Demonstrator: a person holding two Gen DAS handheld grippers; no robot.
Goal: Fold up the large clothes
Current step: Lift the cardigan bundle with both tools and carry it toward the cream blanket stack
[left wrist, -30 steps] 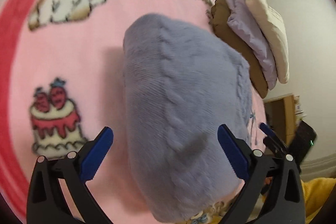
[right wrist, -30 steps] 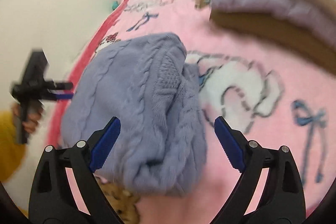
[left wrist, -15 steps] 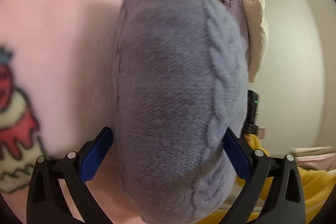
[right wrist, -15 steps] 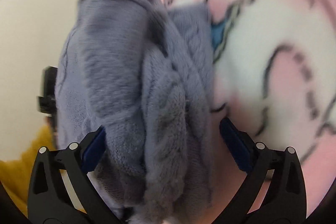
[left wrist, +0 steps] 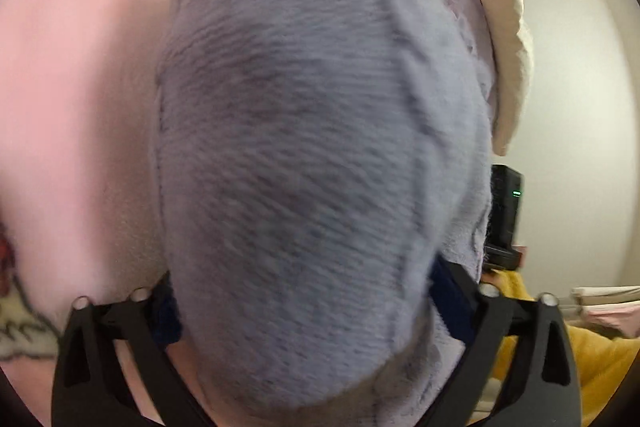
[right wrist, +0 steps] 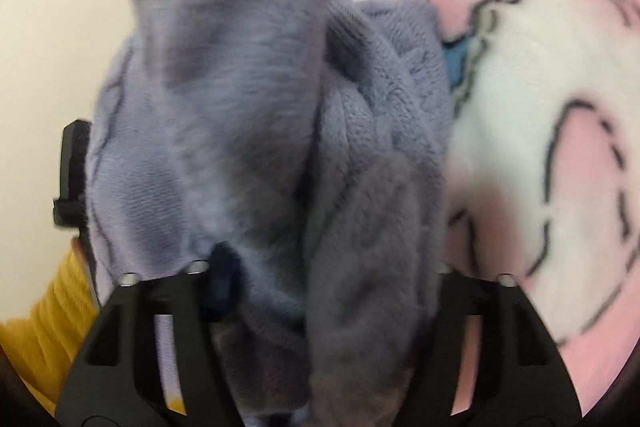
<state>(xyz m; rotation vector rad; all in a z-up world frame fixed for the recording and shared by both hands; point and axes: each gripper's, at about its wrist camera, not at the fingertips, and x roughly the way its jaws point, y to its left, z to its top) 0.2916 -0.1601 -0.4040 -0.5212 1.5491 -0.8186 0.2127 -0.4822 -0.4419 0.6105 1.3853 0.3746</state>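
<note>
A folded lavender cable-knit sweater (left wrist: 320, 147) lies on the pink blanket (left wrist: 80, 87) and fills most of both views. My left gripper (left wrist: 304, 303) has its jaws spread wide around one end of the bundle, pads mostly hidden by the knit. My right gripper (right wrist: 324, 275) straddles the other end of the sweater (right wrist: 260, 107), jaws also wide, with the fabric bulging between them. Neither pair of pads visibly pinches the cloth.
A stack of folded clothes (left wrist: 500, 39), cream on lilac, sits on the blanket beyond the sweater. The person's yellow sleeve (left wrist: 560, 359) shows at the right. A white cartoon print (right wrist: 540, 107) covers the blanket right of the sweater. A pale wall is behind.
Both grippers have pushed in from opposite ends until the sweater sits between their open jaws. The sweater now fills each view; it bunched up slightly at the right end.
</note>
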